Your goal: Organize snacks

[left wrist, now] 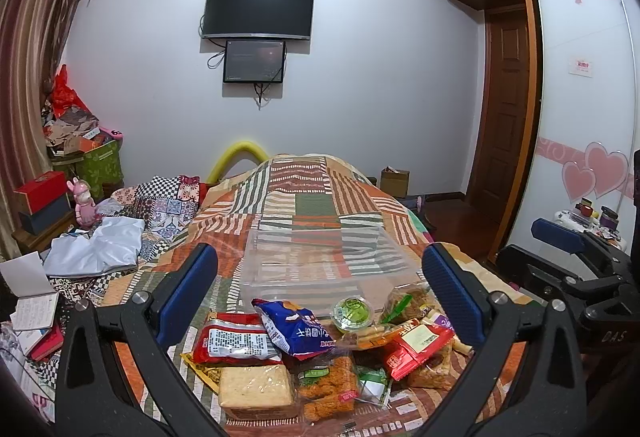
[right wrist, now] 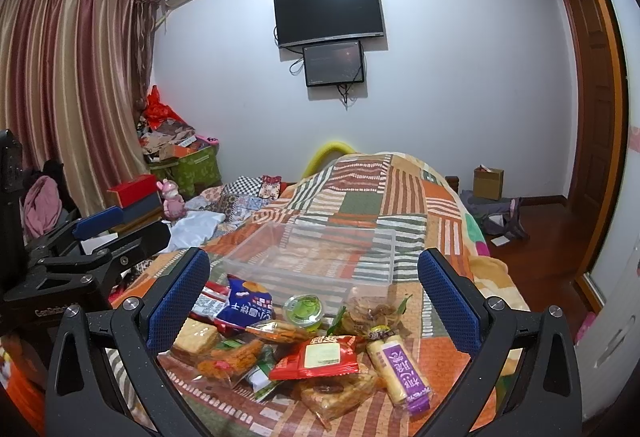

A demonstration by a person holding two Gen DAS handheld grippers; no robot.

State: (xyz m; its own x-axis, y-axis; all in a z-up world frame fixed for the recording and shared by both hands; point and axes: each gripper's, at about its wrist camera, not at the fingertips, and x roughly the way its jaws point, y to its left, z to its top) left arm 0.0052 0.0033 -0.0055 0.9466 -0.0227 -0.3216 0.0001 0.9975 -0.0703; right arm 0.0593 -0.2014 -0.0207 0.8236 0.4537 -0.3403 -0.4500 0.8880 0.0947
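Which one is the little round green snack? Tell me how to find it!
Look at the patchwork bed quilt, then the snack pile in front of the clear plastic box. At the pile's far edge, beside the blue chip bag, sits the small green cup, the only round, lidded item among flat wrappers.

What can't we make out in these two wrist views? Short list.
- Clear plastic bin: whether it is empty can't be confirmed; see-through walls blend into the striped patchwork blanket in both views.
- Lower snacks in the pile: covered by the blue chip bag and red packet.
- Package text: too small, partly upside down.
- Left gripper and right gripper: bases cut off by the bottom edge.
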